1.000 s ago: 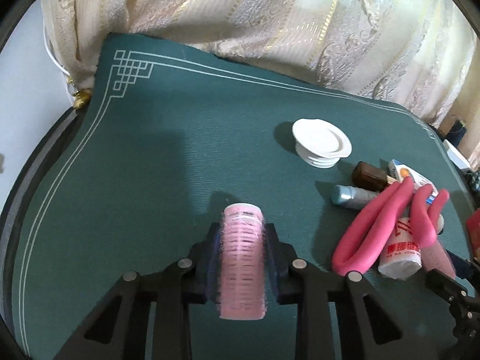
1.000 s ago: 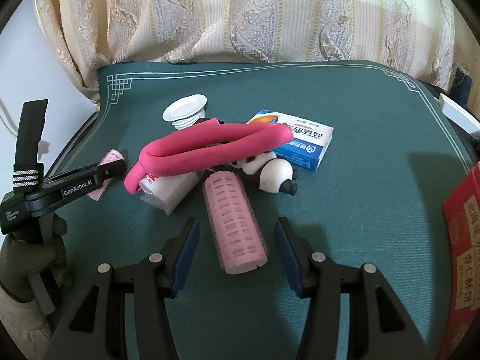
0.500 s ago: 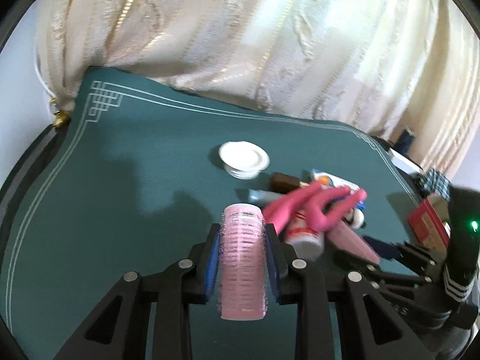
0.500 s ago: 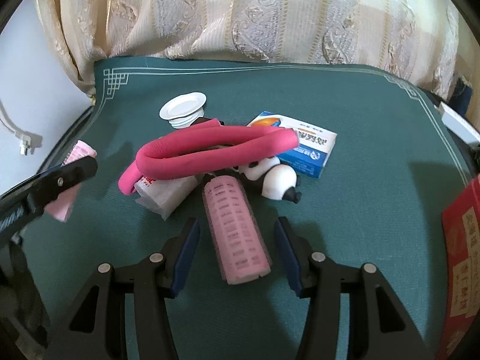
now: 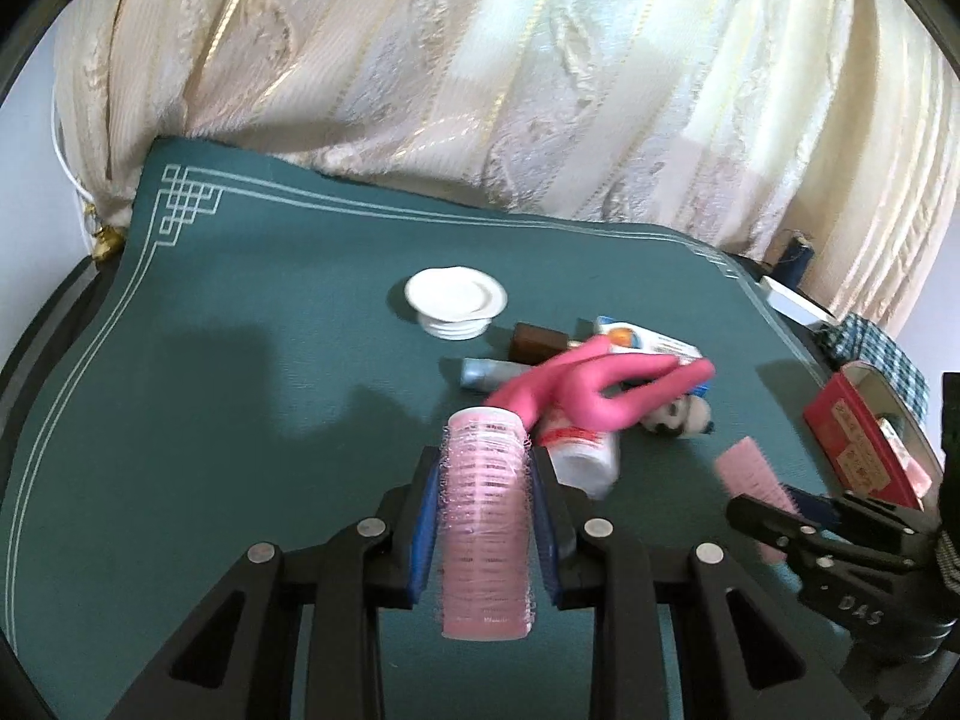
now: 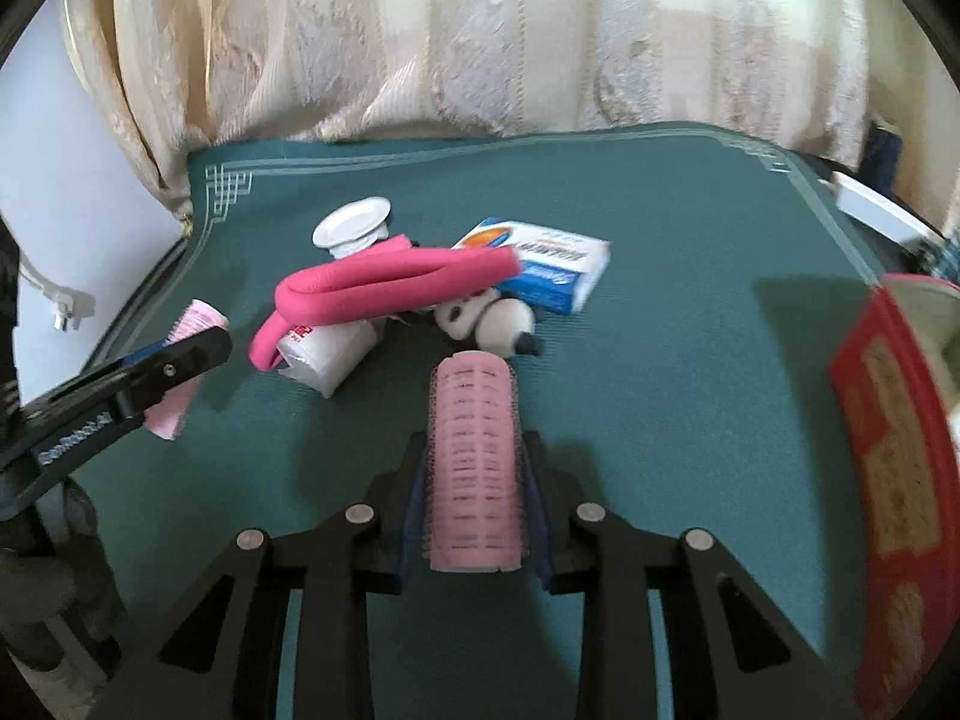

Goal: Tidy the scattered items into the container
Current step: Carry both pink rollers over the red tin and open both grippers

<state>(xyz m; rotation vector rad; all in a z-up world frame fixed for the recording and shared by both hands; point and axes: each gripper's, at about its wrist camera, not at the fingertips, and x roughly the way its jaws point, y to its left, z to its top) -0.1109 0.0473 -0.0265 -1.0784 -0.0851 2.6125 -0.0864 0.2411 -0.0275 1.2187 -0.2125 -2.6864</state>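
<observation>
My left gripper (image 5: pixel 485 465) is shut on a pink hair roller (image 5: pixel 485 534) and holds it above the green mat. My right gripper (image 6: pixel 474 450) is shut on a second pink hair roller (image 6: pixel 474 462), lifted off the mat. That roller also shows in the left wrist view (image 5: pixel 753 477). The red tin container (image 6: pixel 894 456) stands open at the right edge; it also shows in the left wrist view (image 5: pixel 864 438). A pile lies mid-mat: a bent pink foam curler (image 6: pixel 390 285), a white bottle (image 6: pixel 330 354), a panda toy (image 6: pixel 489 321) and a blue-white box (image 6: pixel 549 267).
A white lid (image 5: pixel 456 300), a brown item (image 5: pixel 537 342) and a blue tube (image 5: pixel 489 372) lie behind the pile. The green mat (image 5: pixel 240 360) ends at a patterned curtain (image 5: pixel 480 90). A checked cloth (image 5: pixel 876 354) lies past the right edge.
My right gripper has closed on the roller that lay between its open fingers and lifted it. My left gripper, holding its roller, has swung right toward the pile and the red tin.
</observation>
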